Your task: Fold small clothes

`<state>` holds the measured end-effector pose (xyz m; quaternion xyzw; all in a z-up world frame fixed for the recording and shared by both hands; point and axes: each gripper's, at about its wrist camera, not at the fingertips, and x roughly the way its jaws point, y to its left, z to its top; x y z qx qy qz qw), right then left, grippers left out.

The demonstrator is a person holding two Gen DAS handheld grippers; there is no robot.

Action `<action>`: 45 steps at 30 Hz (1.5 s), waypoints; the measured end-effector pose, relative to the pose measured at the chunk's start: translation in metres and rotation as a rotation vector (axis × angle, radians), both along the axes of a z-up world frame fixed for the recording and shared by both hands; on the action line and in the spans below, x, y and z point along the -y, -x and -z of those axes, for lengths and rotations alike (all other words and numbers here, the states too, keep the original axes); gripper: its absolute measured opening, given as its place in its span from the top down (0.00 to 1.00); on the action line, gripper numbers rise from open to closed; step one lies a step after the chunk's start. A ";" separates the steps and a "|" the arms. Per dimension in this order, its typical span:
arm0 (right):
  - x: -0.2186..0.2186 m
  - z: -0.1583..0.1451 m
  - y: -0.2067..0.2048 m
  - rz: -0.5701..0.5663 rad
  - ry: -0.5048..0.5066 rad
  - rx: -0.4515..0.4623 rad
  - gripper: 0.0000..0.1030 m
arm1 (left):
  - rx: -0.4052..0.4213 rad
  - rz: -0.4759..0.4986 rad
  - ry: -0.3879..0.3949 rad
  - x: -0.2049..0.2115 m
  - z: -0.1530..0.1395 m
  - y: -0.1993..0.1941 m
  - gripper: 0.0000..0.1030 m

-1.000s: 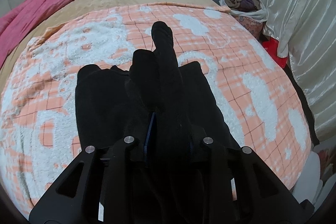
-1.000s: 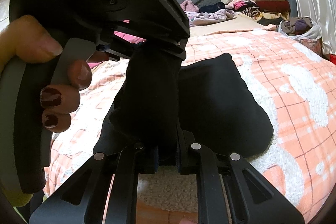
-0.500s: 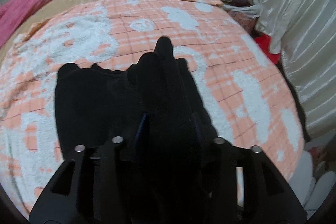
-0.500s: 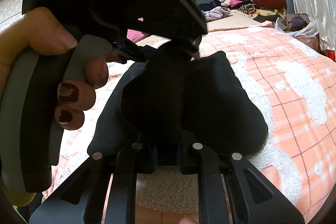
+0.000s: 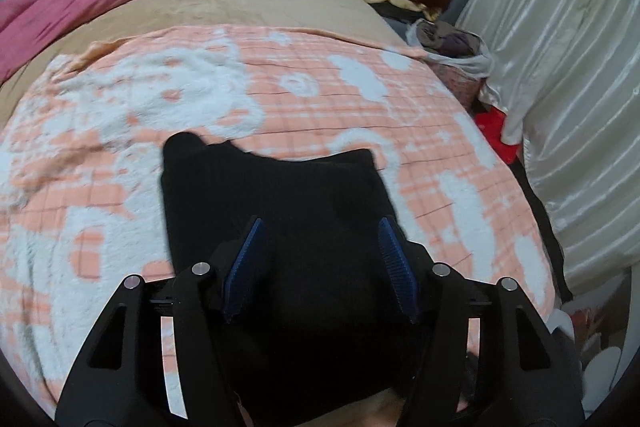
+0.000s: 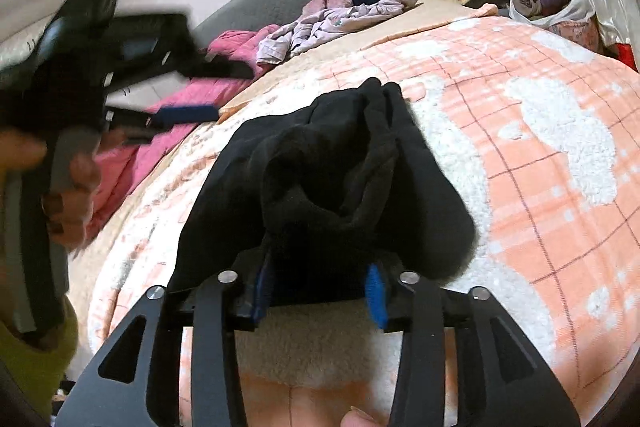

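Black garment [image 5: 280,195] on orange blanket [image 5: 360,115], left tongs [image 5: 320,255] apart, right tongs [image 6: 318,277] apart

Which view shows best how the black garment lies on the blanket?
The right wrist view: the black garment shows bunched folds on the orange-and-white blanket. In the left wrist view it is a flat dark shape, its near part hidden between the open left gripper fingers.

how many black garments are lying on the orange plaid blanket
1. The black garment lies bunched on the orange plaid blanket, in front of both open grippers. More dark items may sit in the far clothes piles.
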<state>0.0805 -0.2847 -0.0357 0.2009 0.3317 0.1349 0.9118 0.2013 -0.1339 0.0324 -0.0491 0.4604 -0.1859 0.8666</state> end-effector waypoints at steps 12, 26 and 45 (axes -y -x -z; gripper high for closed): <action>0.020 -0.022 0.012 -0.033 -0.082 -0.031 0.34 | 0.061 -0.050 -0.058 -0.035 0.000 0.017 0.50; 0.024 -0.034 -0.013 -0.081 -0.112 -0.112 0.23 | 0.089 -0.068 -0.106 -0.055 0.006 0.027 0.50; 0.008 -0.016 -0.071 -0.186 -0.049 -0.212 0.74 | 0.015 -0.021 -0.126 -0.043 0.046 0.040 0.50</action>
